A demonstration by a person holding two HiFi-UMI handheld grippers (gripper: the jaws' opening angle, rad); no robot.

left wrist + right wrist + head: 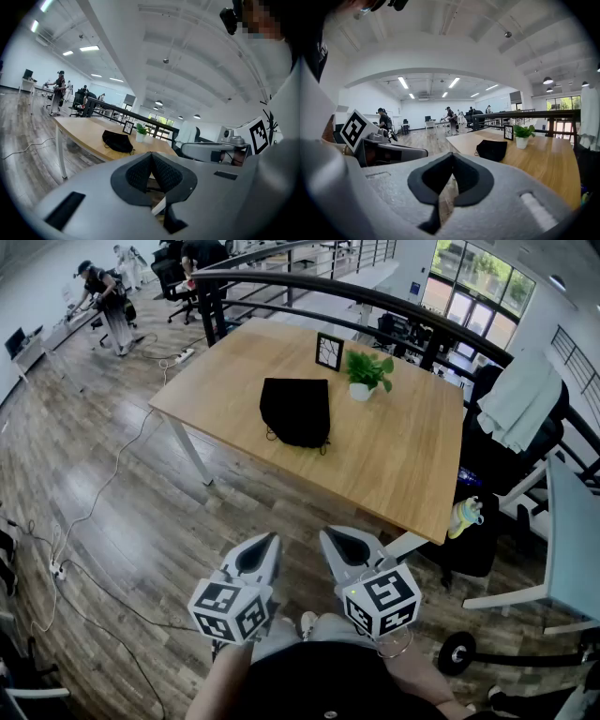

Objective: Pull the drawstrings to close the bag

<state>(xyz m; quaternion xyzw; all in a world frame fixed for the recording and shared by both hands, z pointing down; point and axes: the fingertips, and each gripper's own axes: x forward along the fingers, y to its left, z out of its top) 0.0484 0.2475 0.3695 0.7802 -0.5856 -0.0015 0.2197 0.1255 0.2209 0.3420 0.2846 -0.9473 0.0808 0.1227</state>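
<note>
The black drawstring bag [296,411] lies on the wooden table [394,456], near a potted plant [367,373] and a picture frame [329,352]. The left gripper [260,552] and right gripper [345,546] are held side by side, well short of the table. Both sets of jaws are closed and empty.

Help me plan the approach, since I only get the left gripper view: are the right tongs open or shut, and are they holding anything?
Observer: The right tongs are shut, with nothing between them.
Operator: How close are we to the bag?
Observer: In the head view, the left tongs and right tongs hang over the floor, short of the table. The black bag lies mid-table, untouched.
</note>
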